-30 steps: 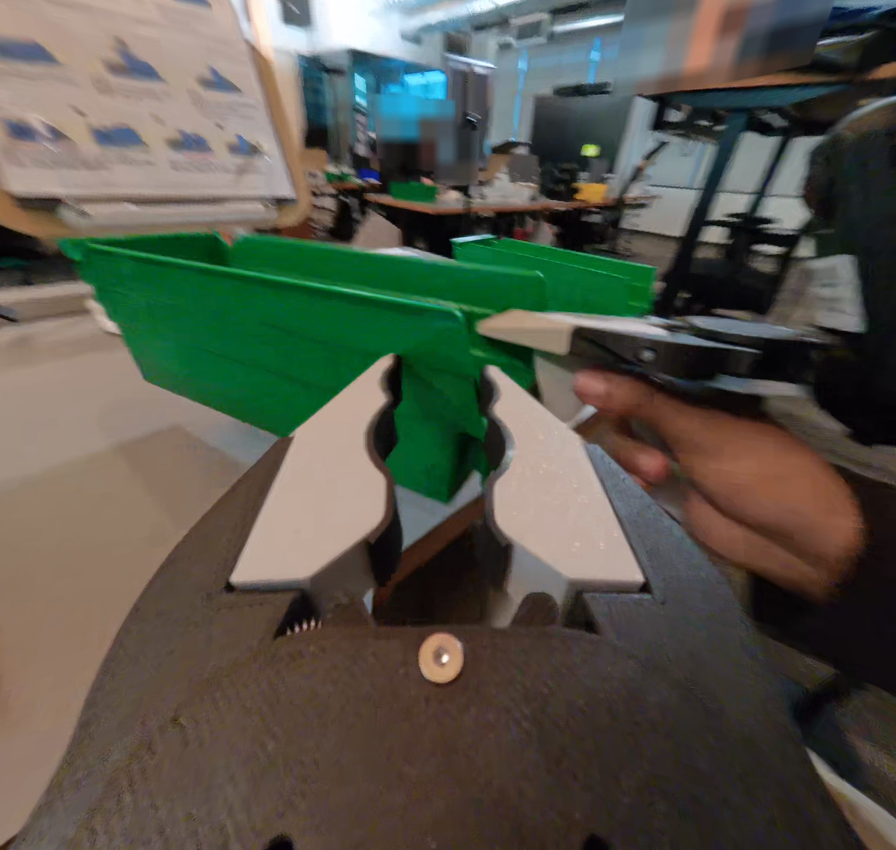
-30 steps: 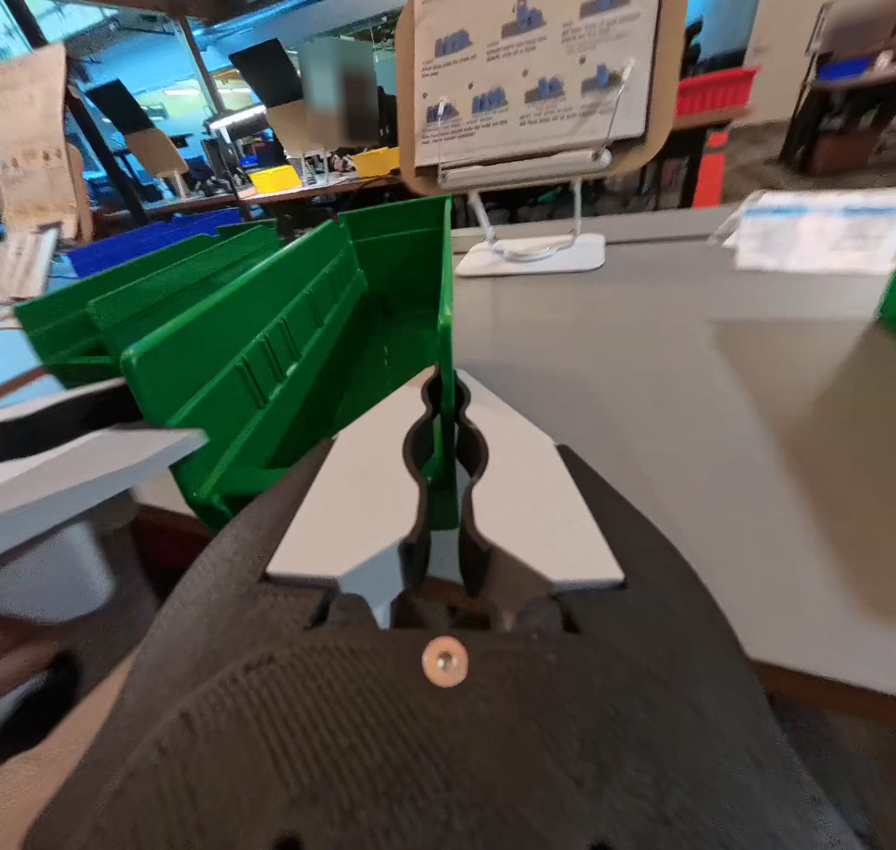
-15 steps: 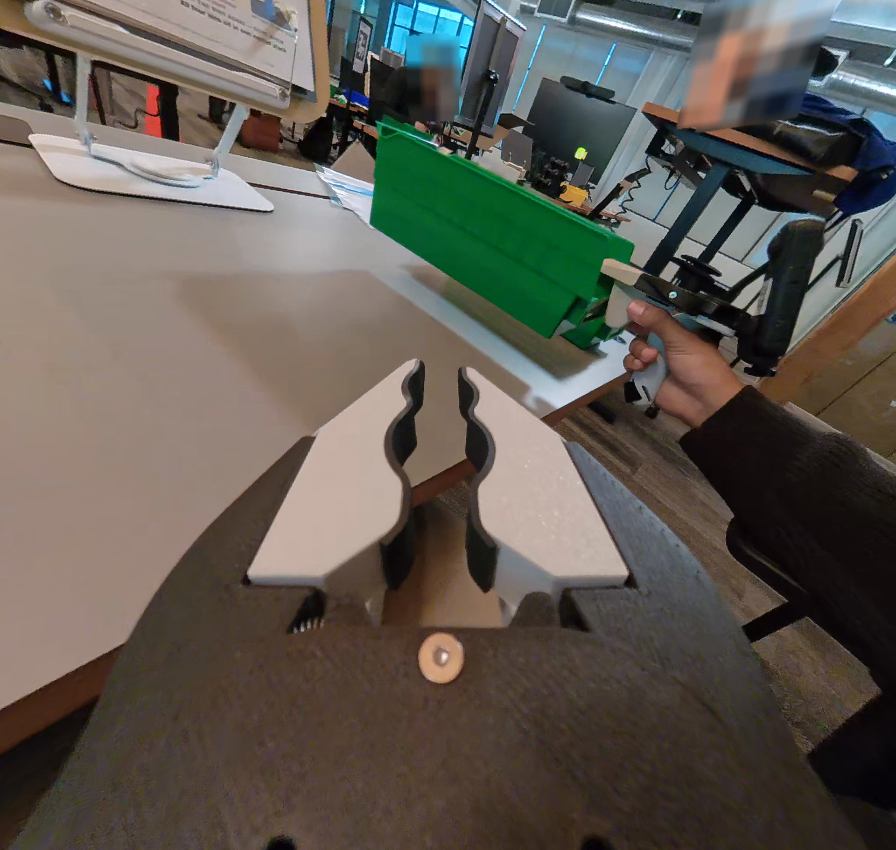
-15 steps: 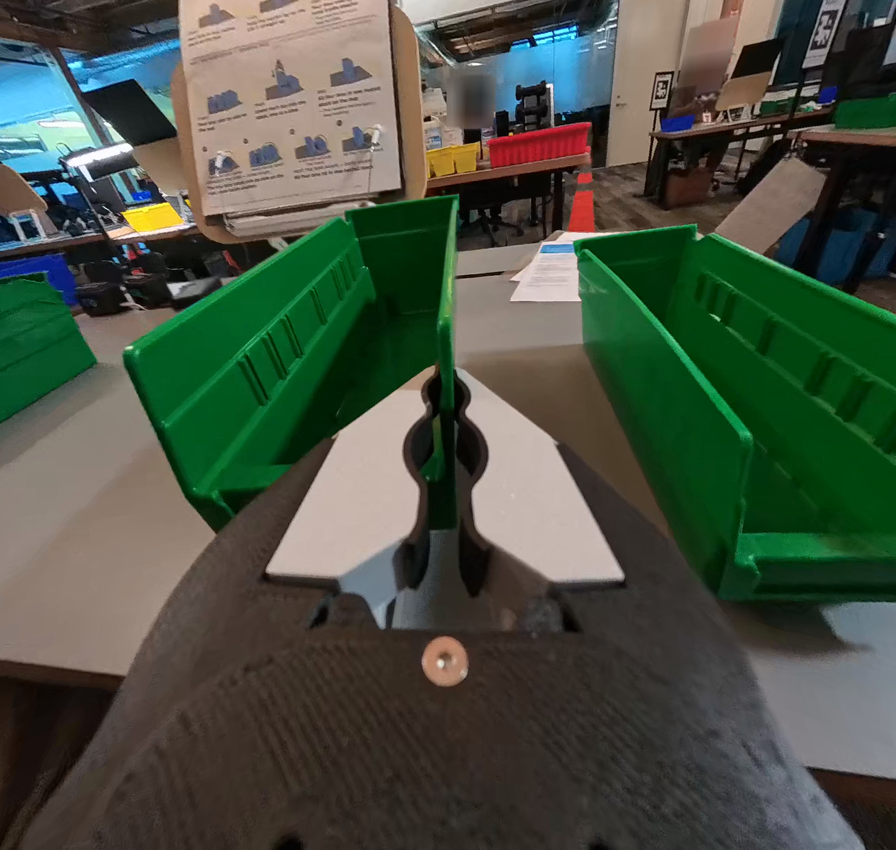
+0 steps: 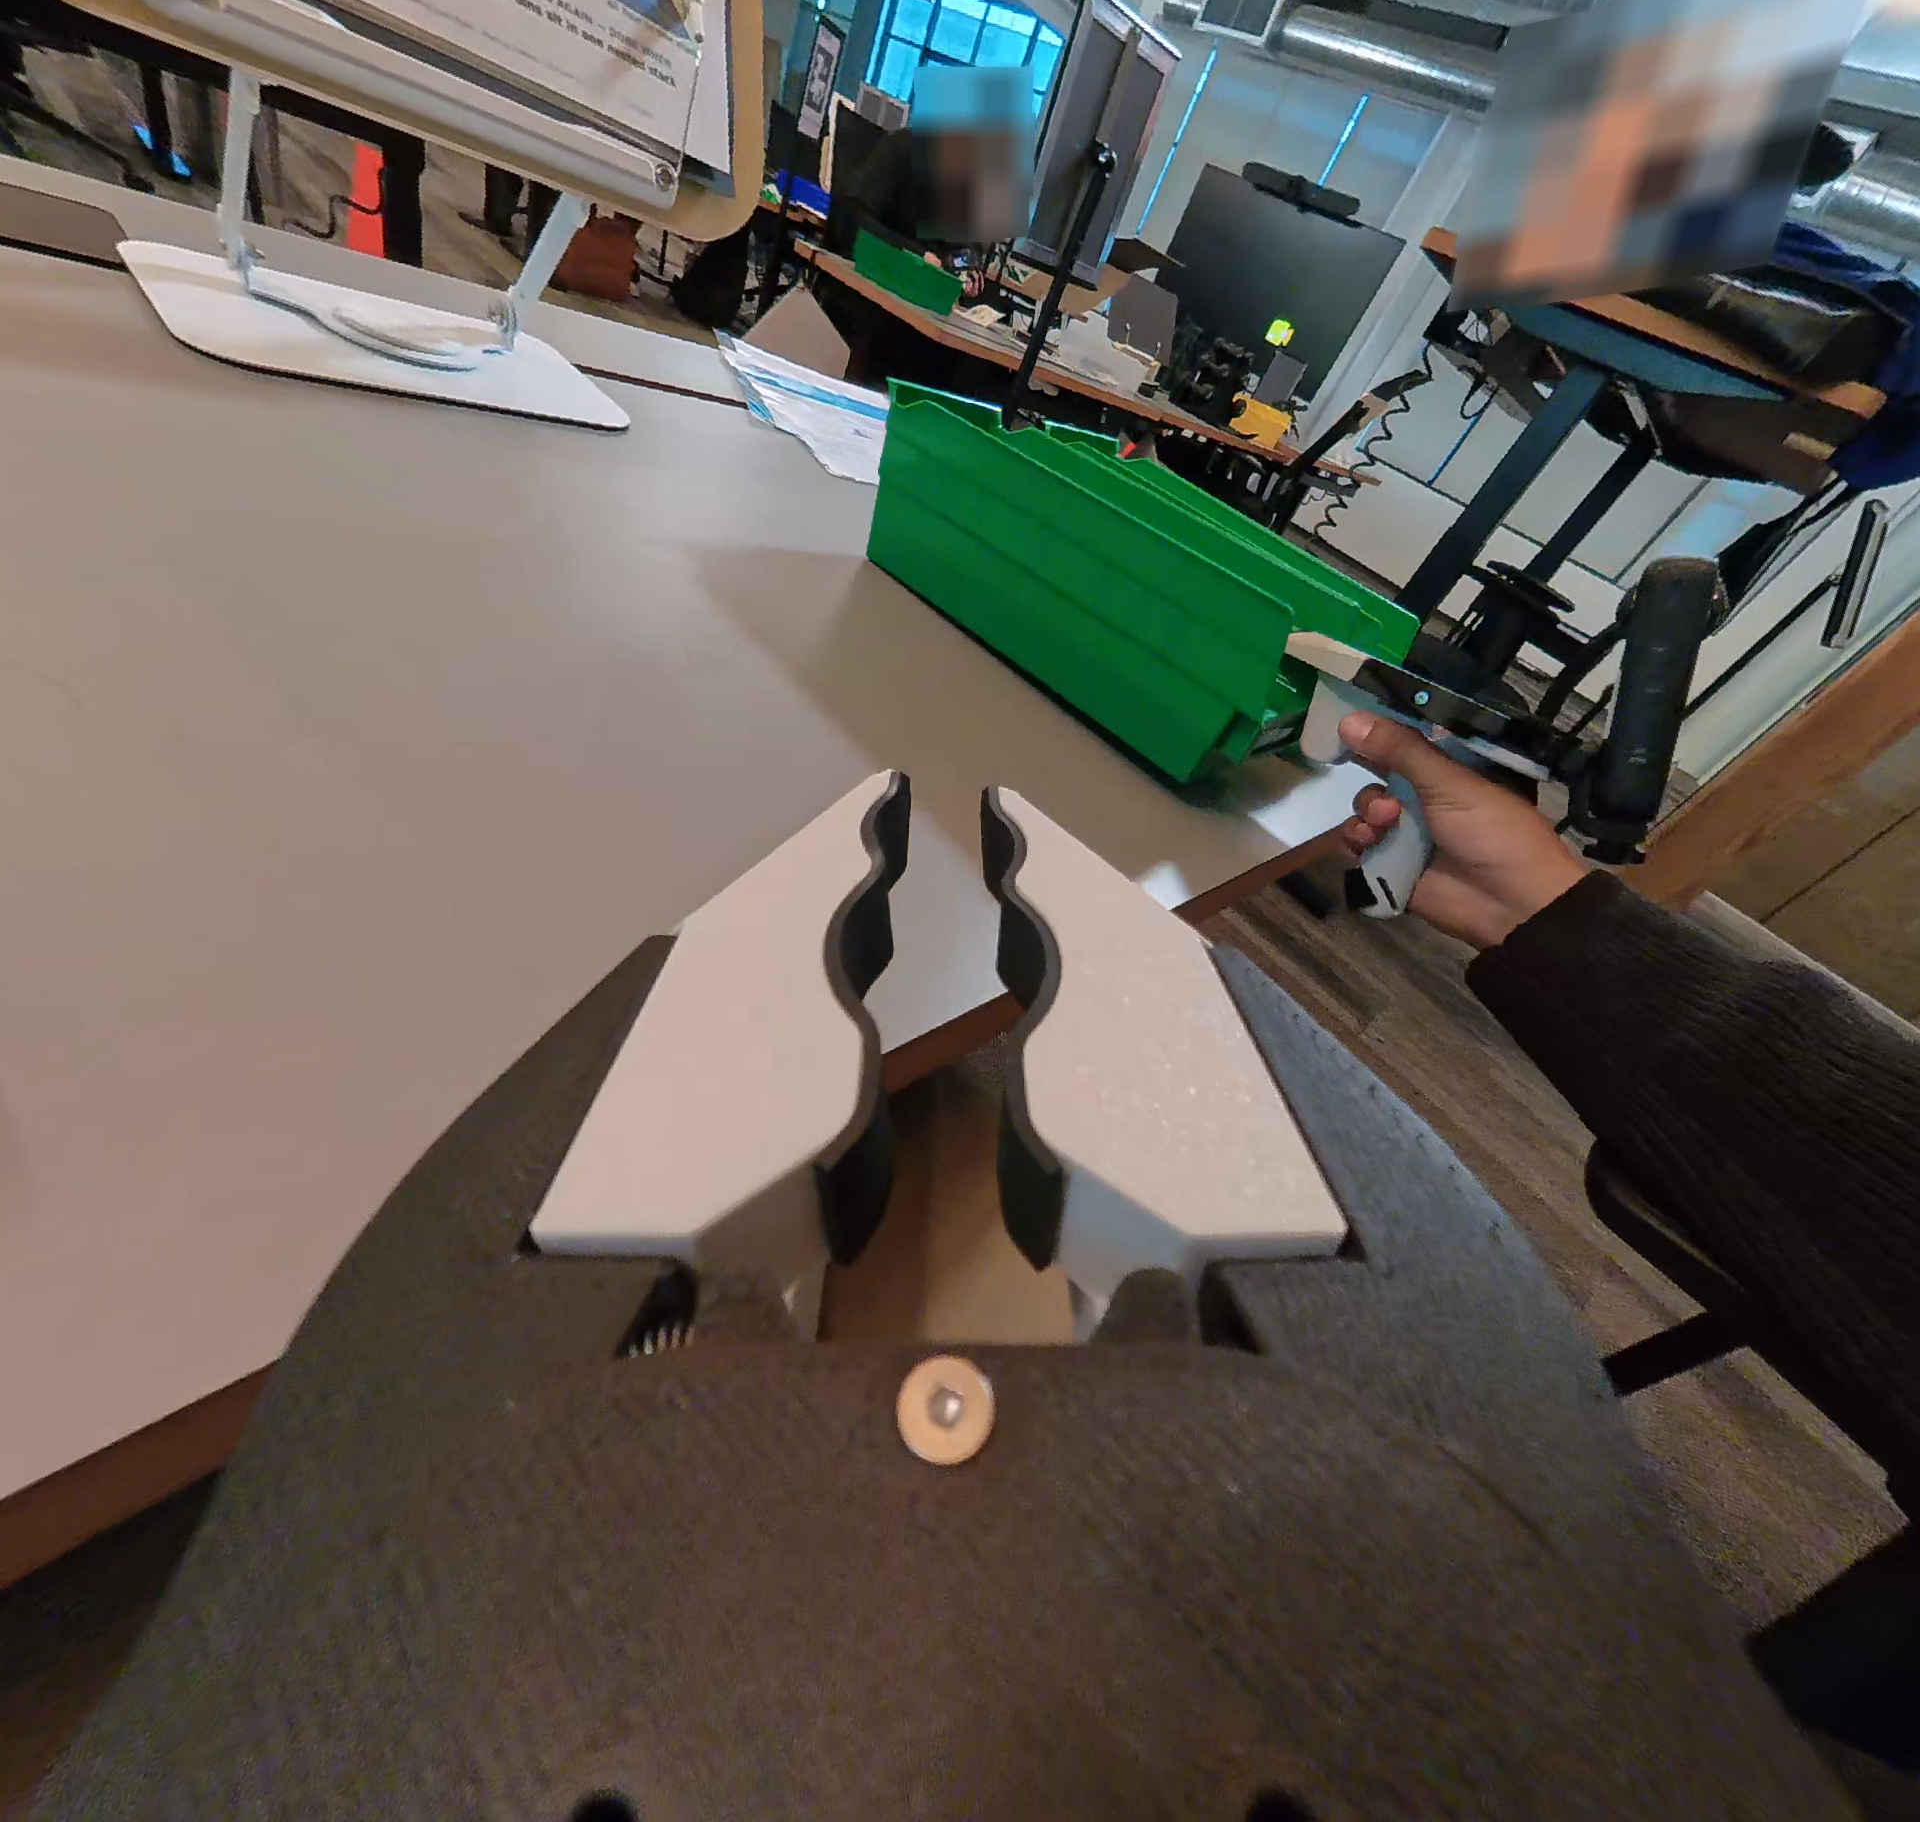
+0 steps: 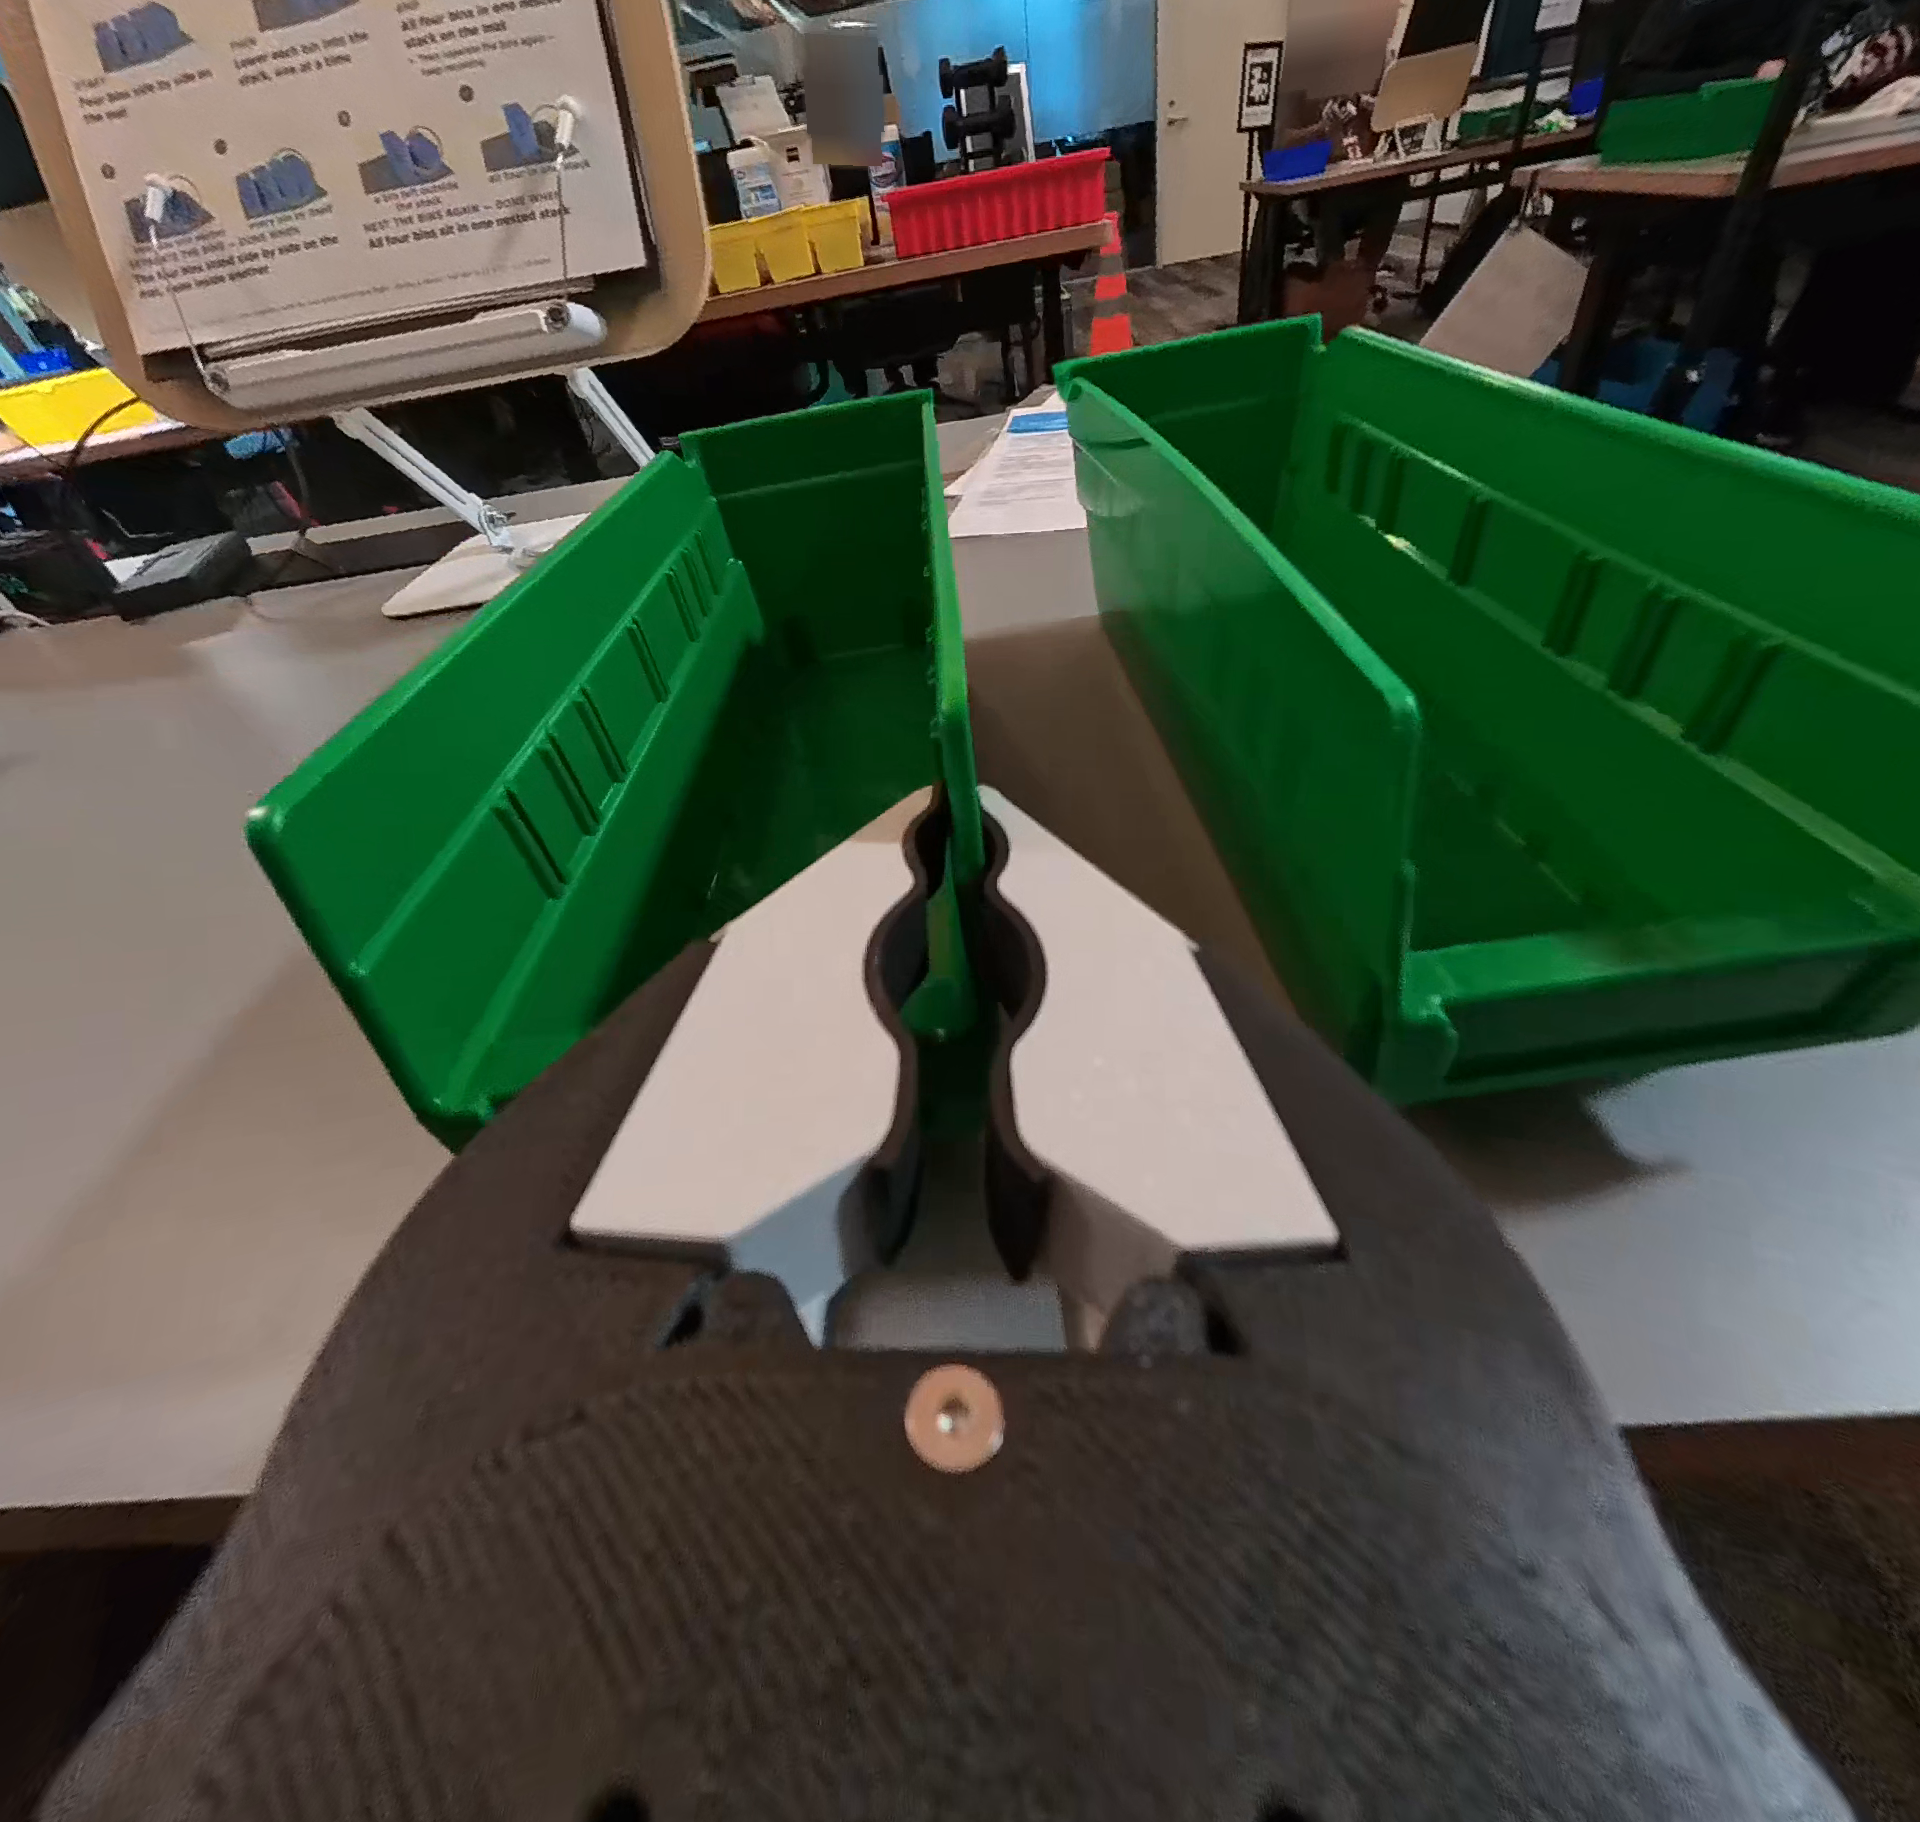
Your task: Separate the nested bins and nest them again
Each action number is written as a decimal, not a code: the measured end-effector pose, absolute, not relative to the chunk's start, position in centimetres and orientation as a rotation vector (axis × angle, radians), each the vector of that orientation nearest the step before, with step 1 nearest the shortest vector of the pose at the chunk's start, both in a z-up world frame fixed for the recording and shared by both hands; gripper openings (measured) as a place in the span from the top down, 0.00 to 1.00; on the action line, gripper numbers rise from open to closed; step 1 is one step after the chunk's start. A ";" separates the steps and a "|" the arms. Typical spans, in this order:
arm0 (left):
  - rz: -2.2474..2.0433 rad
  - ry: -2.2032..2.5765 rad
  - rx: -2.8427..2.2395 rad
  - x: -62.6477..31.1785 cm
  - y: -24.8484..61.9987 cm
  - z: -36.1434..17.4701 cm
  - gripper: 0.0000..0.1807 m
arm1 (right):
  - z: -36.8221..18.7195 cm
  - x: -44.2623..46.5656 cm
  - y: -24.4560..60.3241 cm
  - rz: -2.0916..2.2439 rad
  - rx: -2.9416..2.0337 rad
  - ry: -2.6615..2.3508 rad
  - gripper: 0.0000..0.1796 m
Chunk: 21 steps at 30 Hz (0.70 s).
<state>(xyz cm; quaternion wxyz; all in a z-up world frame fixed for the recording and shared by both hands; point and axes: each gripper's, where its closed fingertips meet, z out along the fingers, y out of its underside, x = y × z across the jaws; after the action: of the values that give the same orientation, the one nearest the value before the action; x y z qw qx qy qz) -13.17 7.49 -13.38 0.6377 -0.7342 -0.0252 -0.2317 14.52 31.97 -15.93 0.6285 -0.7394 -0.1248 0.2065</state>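
The right gripper (image 6: 961, 827) is clamped on the right-hand side wall of a green bin (image 6: 623, 733), w/ a second green bin (image 6: 1558, 712) just beside it on the table (image 6: 156, 941). The left gripper (image 5: 943, 801) has its jaws slightly parted, holding nothing (over the table edge, well apart from the bins). To set it down well: keep the bin level, lower till the base sits flat, leave a gap btw the two, then release.

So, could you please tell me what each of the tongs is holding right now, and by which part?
The right tongs grip a green bin by its right side wall; the left tongs hold nothing.
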 end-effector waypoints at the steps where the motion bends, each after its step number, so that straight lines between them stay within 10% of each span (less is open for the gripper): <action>1: -0.526 -0.053 -1.676 -13.1 7.5 -13.4 0.94 | -16.1 14.7 31.9 0.487 -1.703 -0.273 0.99; 21: -0.466 0.111 -1.707 -11.5 8.3 -14.5 0.98 | -7.4 12.7 27.2 0.556 -1.432 -0.209 0.75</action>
<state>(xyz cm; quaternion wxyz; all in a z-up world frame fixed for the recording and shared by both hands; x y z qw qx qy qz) -11.50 8.30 -14.47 0.6319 -0.7462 0.0486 -0.2037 12.69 27.19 -7.36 0.7142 -0.6466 -0.0945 0.2509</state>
